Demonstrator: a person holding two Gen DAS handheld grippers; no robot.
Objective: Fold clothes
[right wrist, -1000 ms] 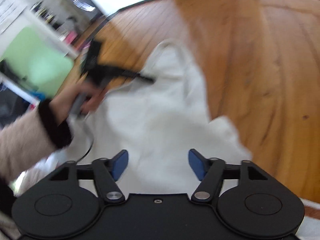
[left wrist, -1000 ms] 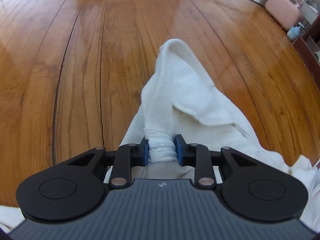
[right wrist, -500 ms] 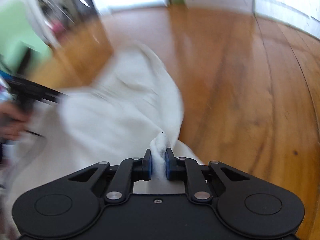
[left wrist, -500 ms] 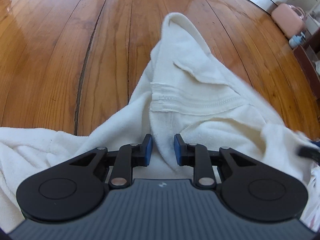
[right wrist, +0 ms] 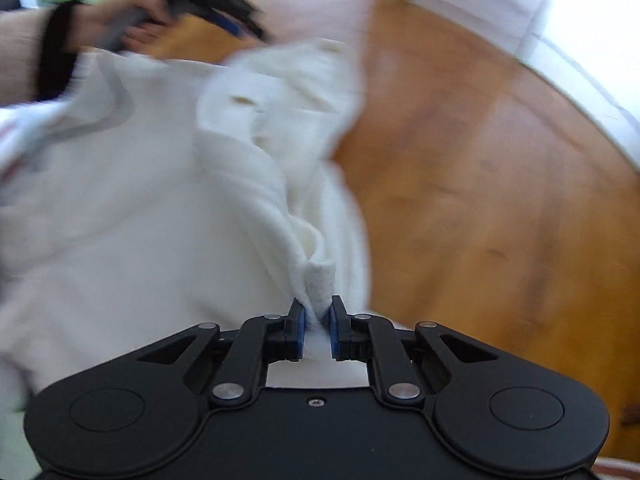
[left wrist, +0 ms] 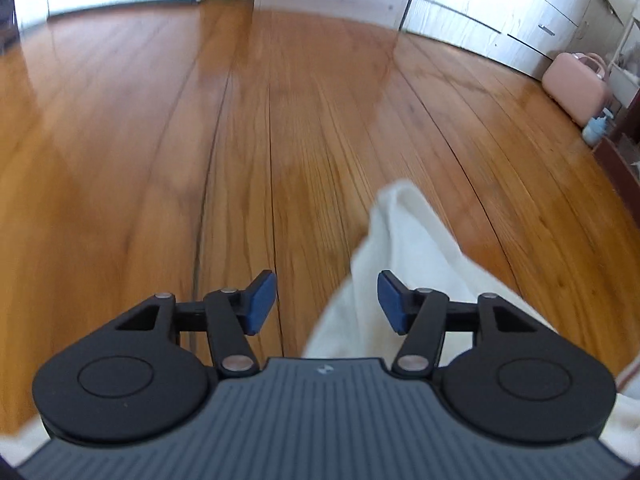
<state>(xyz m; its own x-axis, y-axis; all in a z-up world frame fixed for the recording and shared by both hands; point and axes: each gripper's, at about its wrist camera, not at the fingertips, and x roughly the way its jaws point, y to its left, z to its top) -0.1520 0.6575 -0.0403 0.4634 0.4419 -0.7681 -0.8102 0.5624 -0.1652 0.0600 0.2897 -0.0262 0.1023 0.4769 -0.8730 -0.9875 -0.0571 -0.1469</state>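
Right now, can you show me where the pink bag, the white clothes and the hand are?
pink bag (left wrist: 574, 86), left wrist view, middle of its side.
white clothes (right wrist: 132, 216), right wrist view, the broad flat part.
hand (right wrist: 138, 22), right wrist view, fingers around the other gripper's handle.

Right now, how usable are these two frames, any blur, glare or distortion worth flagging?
Left wrist view: floorboards bowed by the fisheye, window glare across the far planks, slight smear. Right wrist view: heavy motion blur over the white garment and the person's hand; only the right hand-held gripper and its pinched fold stay sharp.
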